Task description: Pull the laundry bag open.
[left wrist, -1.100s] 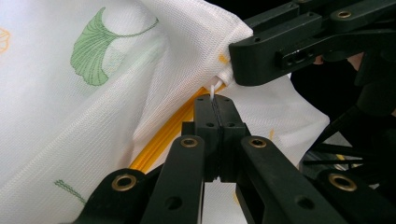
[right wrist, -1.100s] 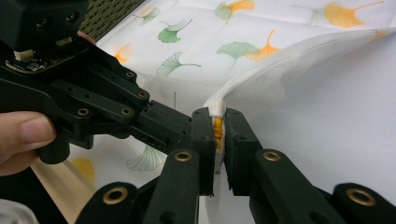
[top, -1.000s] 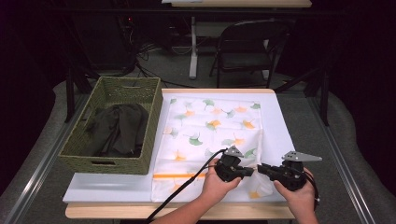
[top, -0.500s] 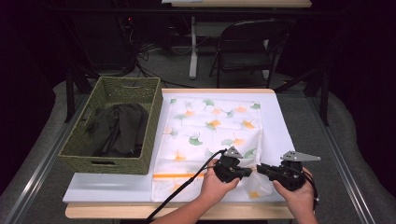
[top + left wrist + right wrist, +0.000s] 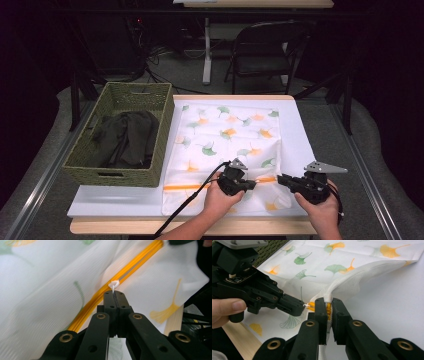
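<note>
Inside, wicker basket [image 5: 150,165] holds dark clothing [image 5: 125,137]

Table: white-topped rectangular table [image 5: 125,202] carries everything.
Left: green woven rectangular basket [image 5: 161,130] on the table's left part; dark crumpled cloth [image 5: 125,140] lies inside it.
Centre: white leaf-printed mesh bag with an orange zipper [image 5: 225,135] lies flat, just right of the basket.
Near edge: left gripper [image 5: 248,184] and right gripper [image 5: 280,179] over the bag's near end, right one to the right, on the zipper line.
Behind: black folding metal chair [image 5: 265,50] beyond the far edge.
</note>
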